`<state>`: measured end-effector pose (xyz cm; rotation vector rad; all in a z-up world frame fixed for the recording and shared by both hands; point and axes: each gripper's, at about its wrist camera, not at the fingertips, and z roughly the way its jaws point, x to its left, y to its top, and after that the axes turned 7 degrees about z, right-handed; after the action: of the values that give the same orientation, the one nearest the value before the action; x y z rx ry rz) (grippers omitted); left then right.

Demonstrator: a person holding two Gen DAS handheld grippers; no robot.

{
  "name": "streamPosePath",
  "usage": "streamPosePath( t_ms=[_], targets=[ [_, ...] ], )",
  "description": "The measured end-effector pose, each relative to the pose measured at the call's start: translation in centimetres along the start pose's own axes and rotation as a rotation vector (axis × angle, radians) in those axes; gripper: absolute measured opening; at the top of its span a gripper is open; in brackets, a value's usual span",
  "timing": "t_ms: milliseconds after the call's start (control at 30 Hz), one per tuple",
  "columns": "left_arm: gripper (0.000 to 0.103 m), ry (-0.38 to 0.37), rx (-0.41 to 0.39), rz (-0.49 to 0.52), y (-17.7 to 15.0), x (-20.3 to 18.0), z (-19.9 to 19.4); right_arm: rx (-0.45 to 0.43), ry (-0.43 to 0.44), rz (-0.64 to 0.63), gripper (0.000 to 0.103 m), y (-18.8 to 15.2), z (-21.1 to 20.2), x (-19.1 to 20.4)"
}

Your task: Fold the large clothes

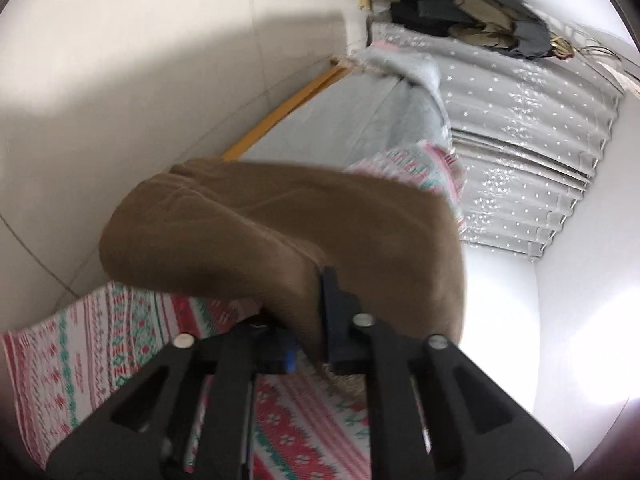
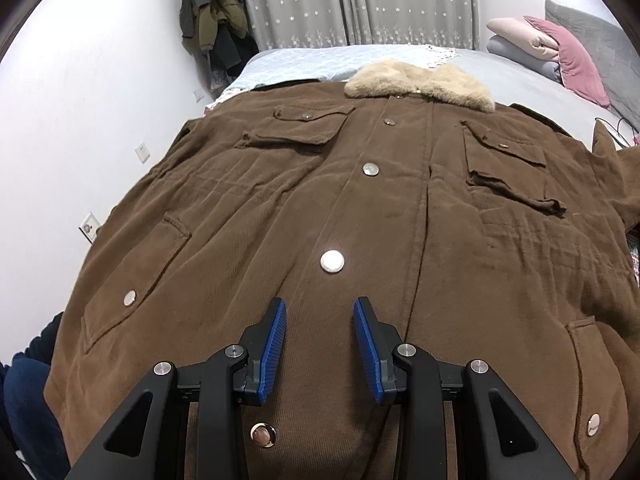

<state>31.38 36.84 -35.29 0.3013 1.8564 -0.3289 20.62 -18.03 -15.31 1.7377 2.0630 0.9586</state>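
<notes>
text: none legible | labels: none | brands: none | numbers: none

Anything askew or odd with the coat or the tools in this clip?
Nothing damaged. The brown coat lies face up and buttoned on the bed, fur collar flat. The right tool is open above the hem. The left tool is shut on a lifted brown sleeve; that view is motion-blurred.
</notes>
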Motion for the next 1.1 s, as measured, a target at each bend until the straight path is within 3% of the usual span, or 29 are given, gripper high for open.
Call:
streamPosePath(
  t_ms=[67, 133, 167, 300, 433, 533, 600, 633, 700, 767, 833, 900, 1000, 1100],
  targets=[
    [0.007, -0.006, -0.064, 0.014, 0.8, -1.3, -2.1, -0.012, 0.004, 0.004, 0.036, 0.2, -0.5, -0.1],
    [0.007, 0.0, -0.15, 0.1, 1.7, -4.6, -4.9, -0.025, 0.009, 0.007, 0.036, 0.4, -1.0, -0.2],
    [0.007, 0.029, -0.208, 0.209, 2.0, -7.8, -6.7, -0.035, 0.016, 0.01, 0.036, 0.5, -1.5, -0.2],
    [0.007, 0.075, -0.299, 0.554, 0.6, -19.3, -9.8, -0.057, 0.045, 0.049, 0.036, 1.0, -2.8, -0.8],
    [0.007, 0.062, -0.333, 0.852, -4.4, -31.0, -9.8, -0.074, 0.089, 0.127, 0.036, 1.4, -4.1, -2.3],
    [0.007, 0.012, -0.302, 1.033, -9.9, -37.6, -7.9, -0.093, 0.097, 0.174, 0.036, 1.7, -5.2, -3.4],
    [0.007, -0.023, -0.241, 1.187, -15.5, -41.3, -5.4, -0.117, 0.102, 0.213, 0.036, 1.9, -6.1, -4.6],
    [0.01, -0.046, -0.168, 1.282, -19.4, -42.6, -3.5, -0.126, 0.101, 0.232, 0.036, 2.0, -6.4, -5.2],
    [0.014, -0.077, 0.004, 1.403, -25.1, -42.9, -0.1, -0.139, 0.095, 0.274, 0.036, 2.1, -7.0, -6.4],
    [0.02, -0.087, 0.254, 1.484, -31.1, -40.9, 3.7, -0.146, 0.081, 0.299, 0.036, 2.0, -7.2, -7.4],
    [0.023, -0.006, 0.521, 1.559, -36.3, -36.9, 7.5, -0.147, 0.031, 0.318, 0.036, 1.8, -7.3, -8.6],
    [0.023, 0.119, 0.654, 1.603, -38.7, -33.5, 10.0, -0.13, 0.003, 0.352, 0.036, 1.6, -6.8, -9.7],
    [0.023, 0.24, 0.678, 1.51, -37.7, -30.5, 10.7, -0.086, 0.018, 0.44, 0.036, 1.3, -6.1, -11.7],
    [0.026, 0.226, 0.615, 1.327, -34.2, -30.3, 8.5, -0.054, 0.061, 0.508, 0.036, 1.1, -5.5, -13.0]
  ],
)
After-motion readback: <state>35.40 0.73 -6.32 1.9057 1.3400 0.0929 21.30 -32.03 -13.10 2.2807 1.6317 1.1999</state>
